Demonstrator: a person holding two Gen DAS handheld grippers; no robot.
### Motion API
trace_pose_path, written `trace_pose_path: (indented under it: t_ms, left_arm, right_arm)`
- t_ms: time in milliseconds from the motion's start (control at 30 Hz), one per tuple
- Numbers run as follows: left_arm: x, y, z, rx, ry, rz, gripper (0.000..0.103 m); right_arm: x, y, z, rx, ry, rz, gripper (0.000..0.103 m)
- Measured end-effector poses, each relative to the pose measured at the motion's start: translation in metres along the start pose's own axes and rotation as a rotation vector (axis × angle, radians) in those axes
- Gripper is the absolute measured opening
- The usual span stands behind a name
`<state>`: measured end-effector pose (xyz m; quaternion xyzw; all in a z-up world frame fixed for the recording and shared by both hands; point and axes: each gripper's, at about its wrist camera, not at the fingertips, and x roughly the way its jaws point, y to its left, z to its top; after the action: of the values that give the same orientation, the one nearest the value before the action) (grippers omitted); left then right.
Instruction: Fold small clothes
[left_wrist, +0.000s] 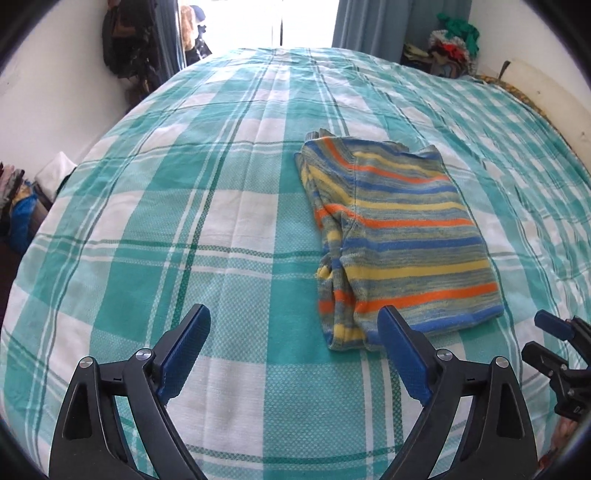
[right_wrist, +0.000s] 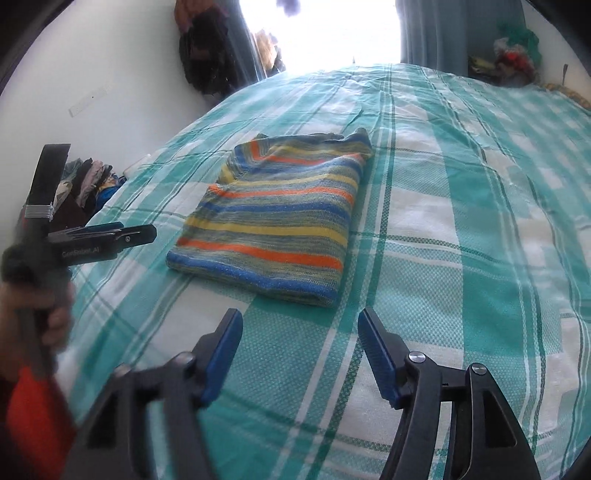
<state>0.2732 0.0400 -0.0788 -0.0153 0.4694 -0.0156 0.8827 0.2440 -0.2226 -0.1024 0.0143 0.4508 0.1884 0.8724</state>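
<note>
Left wrist view: folded garment on bed, both tongs clear of it.
Left gripper (left_wrist: 293, 323) gaping, empty, above plaid sheet (left_wrist: 221, 221); striped garment (left_wrist: 399, 240) folded flat, mid-bed; right gripper (right_wrist: 300, 326) parted, empty, just short of garment.

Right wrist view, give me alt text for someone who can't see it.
A folded striped garment lies on a teal-and-white checked bedspread. The right hand-held gripper hangs open and empty just short of it; the left hand-held gripper sits at the picture's left.
</note>
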Motion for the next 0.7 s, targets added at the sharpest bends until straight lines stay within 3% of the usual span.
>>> trace_pose_path:
  t_ms: [200, 267, 367, 433, 500, 567, 633, 667, 700]
  left_arm:
    - [0.011, -0.002, 0.001, 0.048, 0.015, 0.03, 0.093]
    - [0.019, 0.005, 0.005, 0.021, 0.021, -0.027, 0.093]
    - [0.033, 0.031, 0.018, -0.135, 0.015, -0.241, 0.094]
    - [0.052, 0.038, 0.03, -0.223, 0.021, -0.335, 0.097]
    - [0.081, 0.033, 0.045, -0.232, 0.074, -0.359, 0.098]
    - [0.112, 0.023, 0.055, -0.215, 0.142, -0.348, 0.097]
    - [0.125, 0.013, 0.06, -0.199, 0.134, -0.317, 0.095]
    - [0.125, 0.008, 0.063, -0.19, 0.115, -0.317, 0.076]
    - [0.127, 0.004, 0.067, -0.181, 0.118, -0.342, 0.024]
  right_arm:
    - [0.01, -0.005, 0.0, 0.032, 0.006, 0.02, 0.065]
    - [0.014, -0.01, 0.002, 0.04, 0.007, 0.024, 0.065]
    - [0.017, -0.03, 0.017, 0.085, -0.023, 0.033, 0.065]
    - [0.023, -0.05, 0.036, 0.145, -0.057, 0.052, 0.069]
    - [0.041, -0.069, 0.06, 0.208, -0.074, 0.069, 0.073]
    - [0.075, -0.084, 0.084, 0.272, -0.031, 0.112, 0.073]
    - [0.11, -0.093, 0.098, 0.324, -0.005, 0.129, 0.073]
    - [0.126, -0.093, 0.102, 0.346, 0.009, 0.143, 0.072]
    - [0.14, -0.089, 0.105, 0.358, 0.017, 0.176, 0.062]
